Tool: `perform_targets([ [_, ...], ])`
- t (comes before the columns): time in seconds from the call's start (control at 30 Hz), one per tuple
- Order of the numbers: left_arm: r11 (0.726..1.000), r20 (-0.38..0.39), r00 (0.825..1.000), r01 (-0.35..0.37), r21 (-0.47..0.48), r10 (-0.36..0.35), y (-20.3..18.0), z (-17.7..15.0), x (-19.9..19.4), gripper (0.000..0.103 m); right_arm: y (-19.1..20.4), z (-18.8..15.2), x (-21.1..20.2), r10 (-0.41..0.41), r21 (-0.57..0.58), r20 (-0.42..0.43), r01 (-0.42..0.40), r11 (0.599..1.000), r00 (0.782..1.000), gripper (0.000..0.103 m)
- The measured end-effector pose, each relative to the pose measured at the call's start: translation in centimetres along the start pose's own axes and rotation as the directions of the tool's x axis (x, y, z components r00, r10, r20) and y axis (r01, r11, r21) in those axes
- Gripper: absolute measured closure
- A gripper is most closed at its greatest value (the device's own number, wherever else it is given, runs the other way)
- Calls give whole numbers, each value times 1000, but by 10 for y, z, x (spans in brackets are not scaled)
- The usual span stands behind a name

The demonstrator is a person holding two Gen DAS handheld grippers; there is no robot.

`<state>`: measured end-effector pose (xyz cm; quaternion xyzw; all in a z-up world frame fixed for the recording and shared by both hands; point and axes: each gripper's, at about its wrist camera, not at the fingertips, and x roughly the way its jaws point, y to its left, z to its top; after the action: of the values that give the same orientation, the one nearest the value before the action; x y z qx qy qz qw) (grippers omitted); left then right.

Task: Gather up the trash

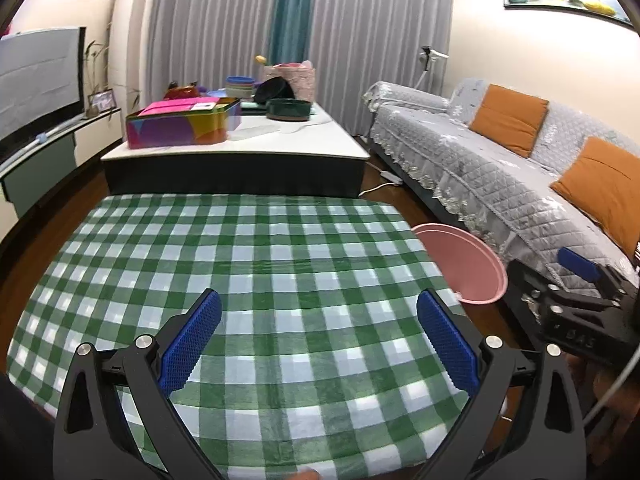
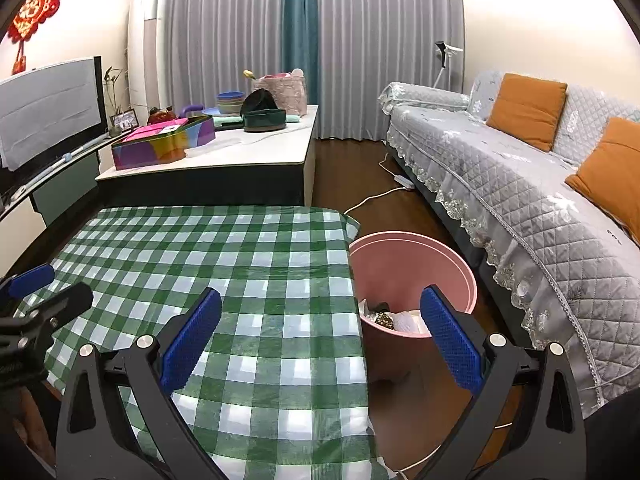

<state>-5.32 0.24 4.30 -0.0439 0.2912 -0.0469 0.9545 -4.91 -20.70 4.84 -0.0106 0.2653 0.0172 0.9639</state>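
Both tongs were seen spread wide w/ nothing between the blue pads. The left tongs were held low centre in the left view, over the green-checked cloth covering the surface, which appeared bare of litter. The right tongs were held low centre in the right view, straddling the surface's right edge, so one pad was over cloth and the other in front of the pink bin.

The bin was set on the floor just beside the surface, centre-right in the right view, prob. so items could be dropped straight off the edge. The trash was found inside it, at the bottom: crumpled white & dark bits, exact kinds not discernible.

Judged from this, the task was likely near done or done; the open, empty stance fit a release over the bin. Clutter on the far white table, upper centre, was not judged to be trash.
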Motion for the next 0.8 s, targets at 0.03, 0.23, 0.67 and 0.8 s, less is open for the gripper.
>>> perform_targets([
  [0.03, 1000, -2, 1000, -9, -2, 9, 1, -2, 2, 8, -2, 0, 2, -6, 9, -2, 6, 1000, 1000, 5],
  [0.23, 999, -15, 999, -31, -9, 31, 3, -3, 13, 8, -8, -1, 14, -51, 30, -20, 51, 998, 999, 5],
  [0.67, 999, -16, 999, -43, -3, 43, 0, -4, 14, 8, -7, -2, 19, -85, 33, -23, 86, 996, 996, 5],
  [0.8, 999, -18, 999, -41, 2, 41, 0, -5, 14, 8, -8, -2, 18, -86, 33, -22, 87, 996, 996, 5],
])
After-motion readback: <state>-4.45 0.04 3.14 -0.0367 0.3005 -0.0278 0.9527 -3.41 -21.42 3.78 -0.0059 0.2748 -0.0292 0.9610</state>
